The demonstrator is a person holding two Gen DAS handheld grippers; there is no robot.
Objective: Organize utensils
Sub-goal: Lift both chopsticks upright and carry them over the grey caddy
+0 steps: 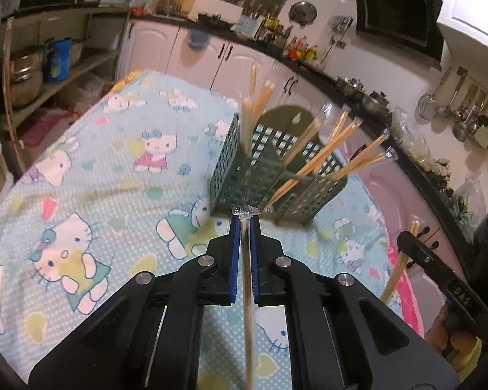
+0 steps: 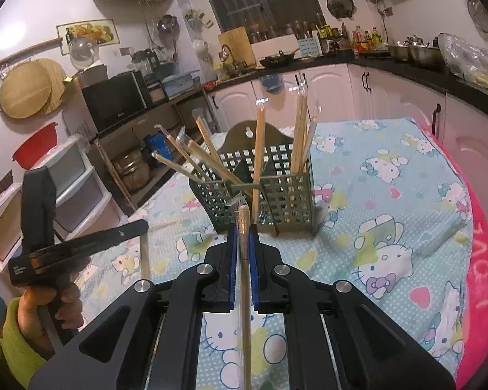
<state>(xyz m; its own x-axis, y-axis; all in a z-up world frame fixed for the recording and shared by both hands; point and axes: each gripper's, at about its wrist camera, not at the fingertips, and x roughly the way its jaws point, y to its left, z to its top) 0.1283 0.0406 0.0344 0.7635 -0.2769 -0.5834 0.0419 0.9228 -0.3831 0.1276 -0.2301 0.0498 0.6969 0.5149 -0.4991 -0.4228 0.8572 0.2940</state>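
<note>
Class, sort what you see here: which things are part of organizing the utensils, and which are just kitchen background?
Part of the job: green utensil caddy; wrapped chopsticks standing in it; chopstick pair in right gripper; chopstick pair in left gripper.

Background: microwave; cutting board; hanging ladles.

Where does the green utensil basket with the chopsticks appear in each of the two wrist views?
Left wrist view: the green utensil basket stands right of centre, just beyond the tip of the left claw, on the cartoon-cat cloth.
Right wrist view: the basket stands at centre, just beyond the right claw.
Shared landmark: its rounded back plate with a hanging hole.
</note>
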